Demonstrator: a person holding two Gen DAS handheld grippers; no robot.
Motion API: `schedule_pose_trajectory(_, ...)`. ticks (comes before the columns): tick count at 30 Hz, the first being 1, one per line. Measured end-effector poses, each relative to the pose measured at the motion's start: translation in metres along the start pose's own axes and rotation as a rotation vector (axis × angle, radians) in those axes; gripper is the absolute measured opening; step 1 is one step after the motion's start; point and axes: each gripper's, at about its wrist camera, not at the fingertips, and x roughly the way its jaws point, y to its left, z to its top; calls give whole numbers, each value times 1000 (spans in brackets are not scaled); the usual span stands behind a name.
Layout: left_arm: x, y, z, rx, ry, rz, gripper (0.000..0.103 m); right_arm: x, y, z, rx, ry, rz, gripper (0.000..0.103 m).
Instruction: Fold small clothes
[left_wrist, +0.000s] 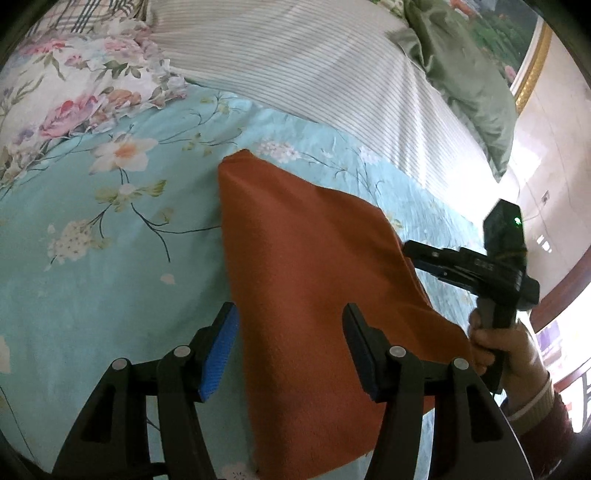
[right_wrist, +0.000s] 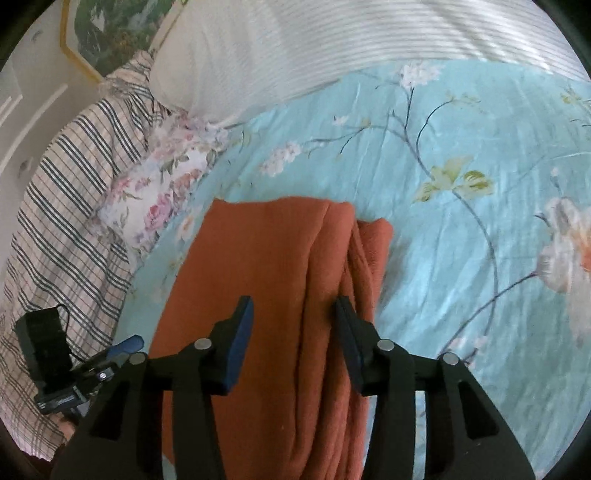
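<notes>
A rust-orange cloth (left_wrist: 314, 277) lies folded on the blue floral bedsheet (left_wrist: 110, 258). In the left wrist view my left gripper (left_wrist: 291, 308) hovers open over the cloth's near left part. One pad is above the sheet by the cloth's left edge and the other is above the cloth. My right gripper (left_wrist: 412, 256) hangs by the cloth's right edge, held by a hand (left_wrist: 495, 347). In the right wrist view the cloth (right_wrist: 258, 258) shows several stacked folds along its right side. The right gripper (right_wrist: 293, 301) stands open above them, holding nothing. The left gripper (right_wrist: 123, 349) is at the lower left.
A white striped pillow (left_wrist: 332, 74) and a floral pillow (left_wrist: 74, 92) lie beyond the cloth. A green cushion (left_wrist: 472, 85) sits at the far right by the wall. A plaid quilt (right_wrist: 74, 184) is bunched along the bed's left side.
</notes>
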Motion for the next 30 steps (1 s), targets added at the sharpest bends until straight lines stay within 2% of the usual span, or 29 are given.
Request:
schedule_pose_trajectory(3,0,2,-1,-2,3,-10,58,6,4,2,-10,8,-2,45)
schedule_pose_trajectory(4,1,2,-1,-4,3,-21,54,7,4,3,-14,10,-4,40)
schedule_pose_trajectory(5,3,3,0,-5,6,-30,50,9,5,4,-16,13,-4,35)
schedule_pose_trajectory(6,4,4,0,-8,13,-46,48,10,6,4,-18,21,-5,18)
schedule_pose_trajectory(7,6,3,0,-14,22,-69,45,10,6,5,-20,26,-4,12)
schedule_pose_trajectory(10,9,-1,-2,-1,30,-83,45,-1,14,5,-30,-9,16,12)
schedule_pose_trajectory(13,11,-9,-3,25,41,-102,45,-31,13,1,7,-98,69,11)
schedule_pose_trajectory(15,12,-16,-6,41,47,-131,45,-45,2,-8,37,-137,56,11)
schedule_pose_trajectory(19,25,-30,-16,84,75,-142,45,-28,-33,-24,136,-78,14,11)
schedule_pose_trajectory(22,39,-32,-22,87,105,-125,45,-16,-44,-27,172,-58,33,12)
schedule_pose_trajectory(27,43,-29,-20,67,117,-122,45,-22,-31,-19,141,-63,7,16)
schedule_pose_trajectory(30,36,-28,-15,60,105,-123,45,-38,-21,-16,126,-96,-41,16)
